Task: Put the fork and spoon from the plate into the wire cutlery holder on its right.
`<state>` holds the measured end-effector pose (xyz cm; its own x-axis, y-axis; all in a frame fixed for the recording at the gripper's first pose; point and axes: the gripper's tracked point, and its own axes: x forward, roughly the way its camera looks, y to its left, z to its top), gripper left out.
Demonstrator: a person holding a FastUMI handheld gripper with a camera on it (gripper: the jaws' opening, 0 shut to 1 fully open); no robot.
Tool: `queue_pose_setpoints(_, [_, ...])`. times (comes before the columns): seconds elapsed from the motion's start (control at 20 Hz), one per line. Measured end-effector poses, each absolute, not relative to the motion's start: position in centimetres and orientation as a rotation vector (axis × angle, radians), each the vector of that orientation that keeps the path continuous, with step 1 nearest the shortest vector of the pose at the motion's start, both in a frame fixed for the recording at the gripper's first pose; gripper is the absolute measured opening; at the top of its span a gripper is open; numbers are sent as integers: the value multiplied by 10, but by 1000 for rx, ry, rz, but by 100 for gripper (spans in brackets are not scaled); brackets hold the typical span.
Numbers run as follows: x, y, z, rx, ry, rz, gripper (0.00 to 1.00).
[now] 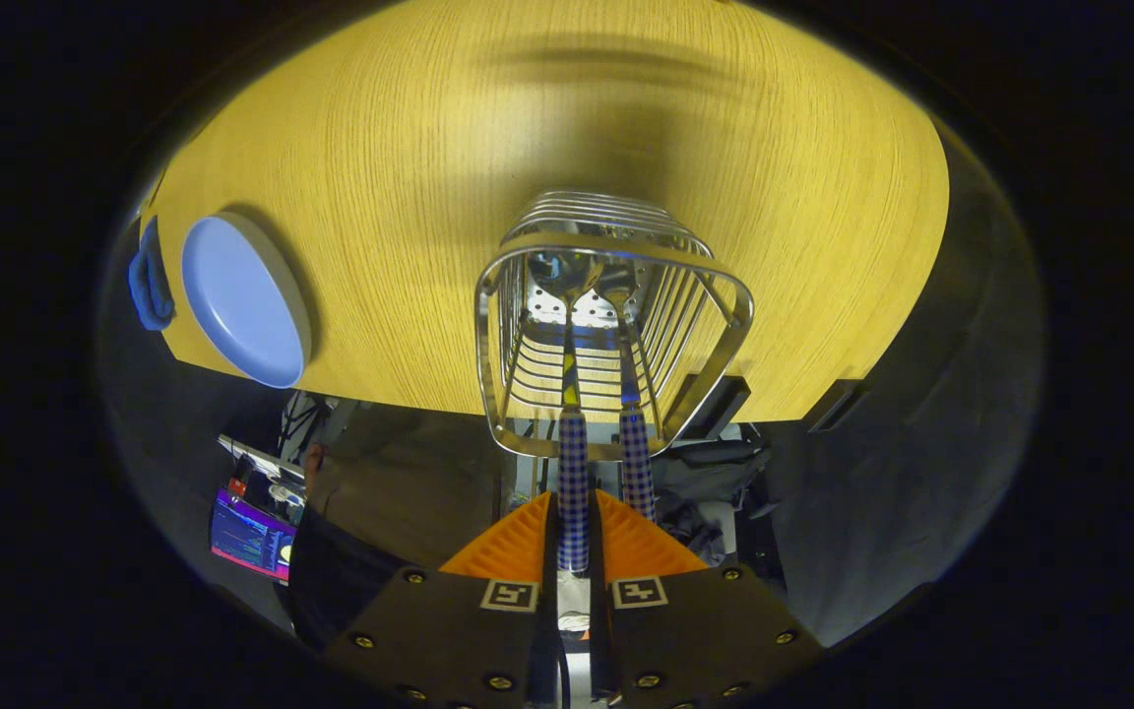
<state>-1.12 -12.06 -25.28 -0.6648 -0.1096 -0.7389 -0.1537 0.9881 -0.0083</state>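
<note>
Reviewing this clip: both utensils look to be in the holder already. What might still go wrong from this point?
The gripper is shut on one checked handle; withdrawing before opening may lift that utensil back out of the wire cutlery holder. The second handle lies right beside one finger, so opening could knock it. The holder looks light, and a sideways tug may tip it on the table.

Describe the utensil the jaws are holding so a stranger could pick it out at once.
Start at the yellow wooden table and find the wire cutlery holder standing on it, right of the empty blue plate. Two check-handled utensils stand inside it. The spoon is the left one, the one whose handle end is clamped in the gripper; the fork stands free beside it.
</note>
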Motion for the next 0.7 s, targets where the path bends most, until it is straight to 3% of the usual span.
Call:
queue_pose_setpoints(0.2, [-13, -125, -246, -191, 2270, 58, 13])
queue_pose_setpoints(0.4, [-19, -125, -235, -168, 2204, 56, 19])
queue_pose_setpoints(0.5, [-24, -119, -225, -151, 2147, 60, 46])
queue_pose_setpoints(0.65, [-16, -120, -211, -206, 2000, 45, 48])
queue_pose_setpoints(0.7, [-16, -115, -207, -219, 1933, 50, 55])
